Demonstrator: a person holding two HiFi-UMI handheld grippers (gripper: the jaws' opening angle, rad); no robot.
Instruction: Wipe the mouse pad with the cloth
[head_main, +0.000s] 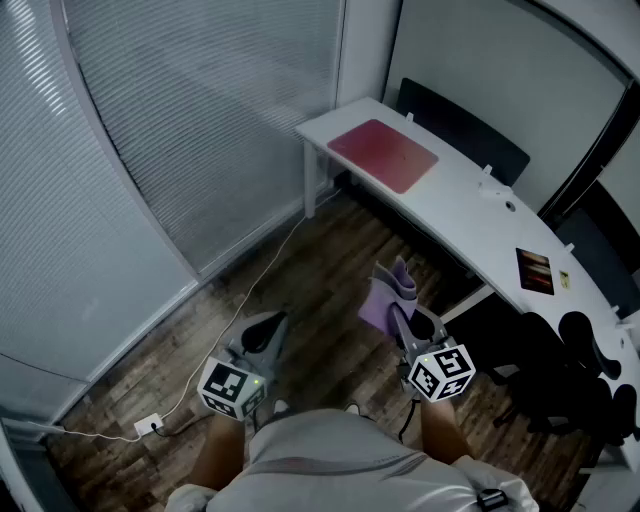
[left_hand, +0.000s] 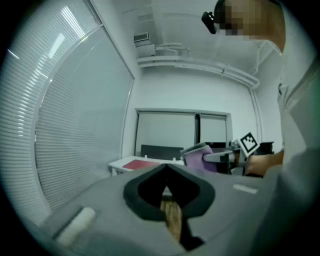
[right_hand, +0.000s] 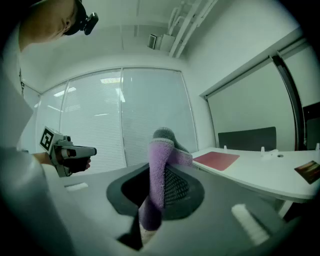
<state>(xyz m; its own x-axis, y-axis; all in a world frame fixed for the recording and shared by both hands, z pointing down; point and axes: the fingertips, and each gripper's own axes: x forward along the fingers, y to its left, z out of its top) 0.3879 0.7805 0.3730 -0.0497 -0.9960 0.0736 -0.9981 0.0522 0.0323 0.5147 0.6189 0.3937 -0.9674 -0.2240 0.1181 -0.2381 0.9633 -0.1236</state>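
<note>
Right gripper (head_main: 400, 318) clamped on fuzzy purple cloth (head_main: 383, 297), lower centre of head view. Left gripper (head_main: 262, 335) jaws together, nothing between them. Flat red rectangular mouse pad (head_main: 383, 153) lies on smooth white curved desk (head_main: 470, 212), upper centre.

A dark wood-plank floor (head_main: 330, 270) runs under a long white desk (head_main: 470, 215) that curves along the pale wall (head_main: 450, 60), with a dark panel (head_main: 460, 125) behind its far edge and black office chairs (head_main: 575, 365) by its near end. Closed white blinds (head_main: 200, 110) cover the glass wall on the left, and a white cable (head_main: 262, 275) trails across the floor to a socket block (head_main: 148, 426). White pipes (left_hand: 200, 65) and a vent (left_hand: 141, 37) sit under the white ceiling (left_hand: 180, 25).
</note>
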